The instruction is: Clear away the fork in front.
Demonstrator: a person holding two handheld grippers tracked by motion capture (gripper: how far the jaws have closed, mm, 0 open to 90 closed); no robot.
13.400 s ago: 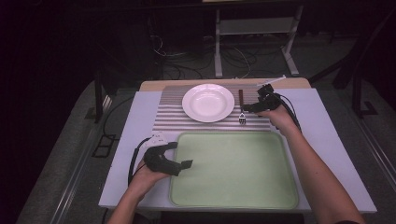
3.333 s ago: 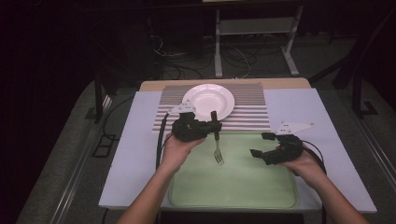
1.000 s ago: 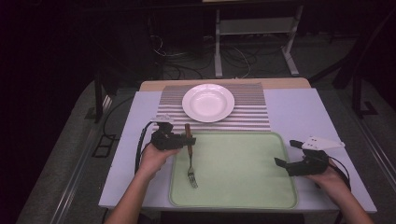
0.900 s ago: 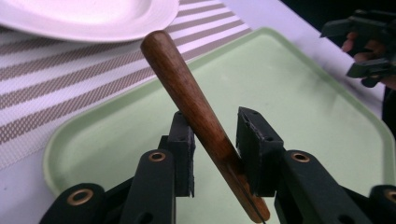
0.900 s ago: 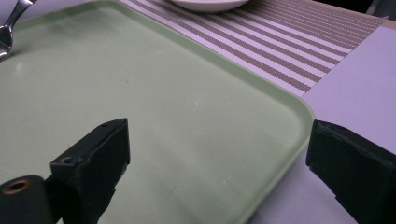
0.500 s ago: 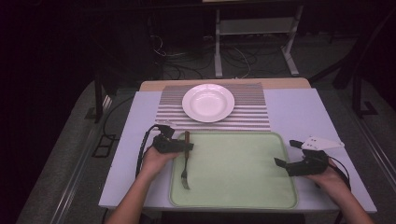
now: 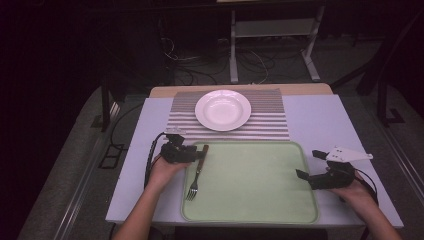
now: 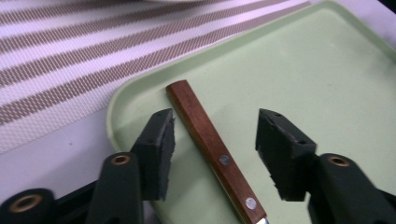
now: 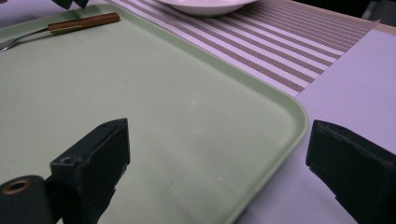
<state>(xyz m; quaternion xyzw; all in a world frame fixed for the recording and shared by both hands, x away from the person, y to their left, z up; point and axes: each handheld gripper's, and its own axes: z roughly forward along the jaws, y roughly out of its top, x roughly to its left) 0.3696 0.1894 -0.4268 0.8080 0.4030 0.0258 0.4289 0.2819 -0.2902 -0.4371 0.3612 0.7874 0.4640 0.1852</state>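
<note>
Left gripper [image 8: 212, 154] astride fork handle [image 8: 210, 144]

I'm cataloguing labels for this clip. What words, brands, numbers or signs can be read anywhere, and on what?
None: no readable text on any item.
fork: bare wooden handle with two rivets, no stamp.
plate: plain white.
tray: plain green.
striped mat: stripes only.

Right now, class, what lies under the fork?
The fork lies flat on the green tray, near its left edge. What lies under the tray is covered.
</note>
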